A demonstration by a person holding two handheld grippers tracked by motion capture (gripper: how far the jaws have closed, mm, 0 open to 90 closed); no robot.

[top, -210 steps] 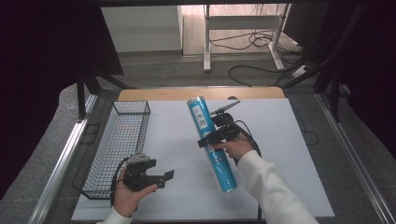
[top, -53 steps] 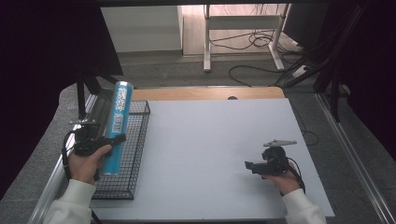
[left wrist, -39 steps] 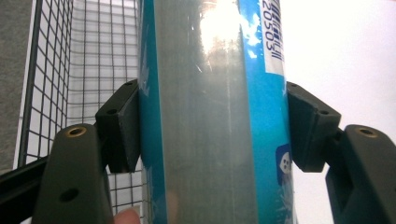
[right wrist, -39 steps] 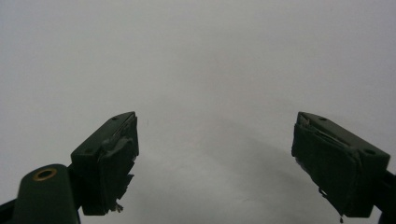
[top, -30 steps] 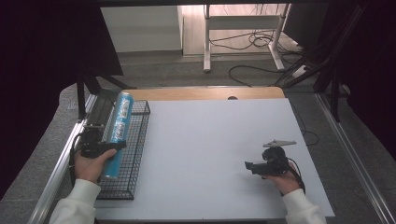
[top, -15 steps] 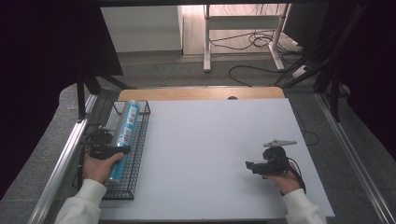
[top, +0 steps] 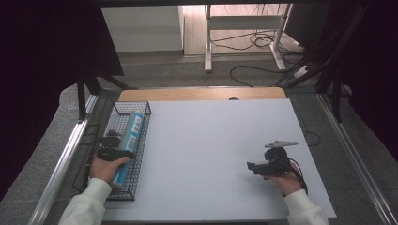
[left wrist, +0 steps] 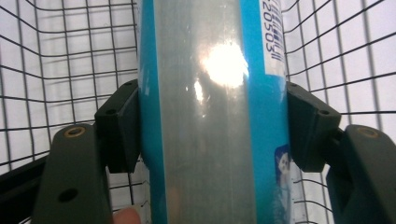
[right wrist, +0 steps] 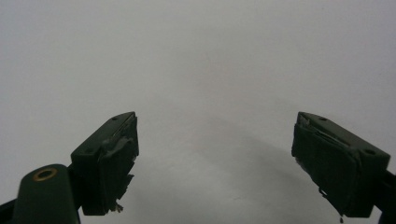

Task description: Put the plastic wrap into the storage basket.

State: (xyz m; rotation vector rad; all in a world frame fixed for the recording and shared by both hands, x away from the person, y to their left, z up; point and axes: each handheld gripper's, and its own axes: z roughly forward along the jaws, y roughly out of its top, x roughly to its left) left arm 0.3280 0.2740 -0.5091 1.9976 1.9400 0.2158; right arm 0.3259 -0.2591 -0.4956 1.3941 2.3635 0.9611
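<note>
The left gripper (left wrist: 212, 135) is clamping a blue tube (left wrist: 210, 112) across its middle, one jaw pressing each side of the glossy wrap; the tube is running straight ahead of the jaws and back beneath them, lying lengthwise inside the wire basket (top: 141, 107), whose mesh is showing on both sides of and behind the jaws. The right gripper (right wrist: 217, 163) is sitting well apart over the white table (top: 216, 140), its jaws spread wide with nothing between them.

The likely trouble is in the release; the tube is round and slick, so it is probably going to roll toward a basket wall once the jaws are opening, especially if it is not yet resting on the mesh floor; whether it is touching the floor cannot be told. Withdrawing is also carrying risk; a jaw tip or the trailing cable could be catching a wire and dragging the light basket along.
</note>
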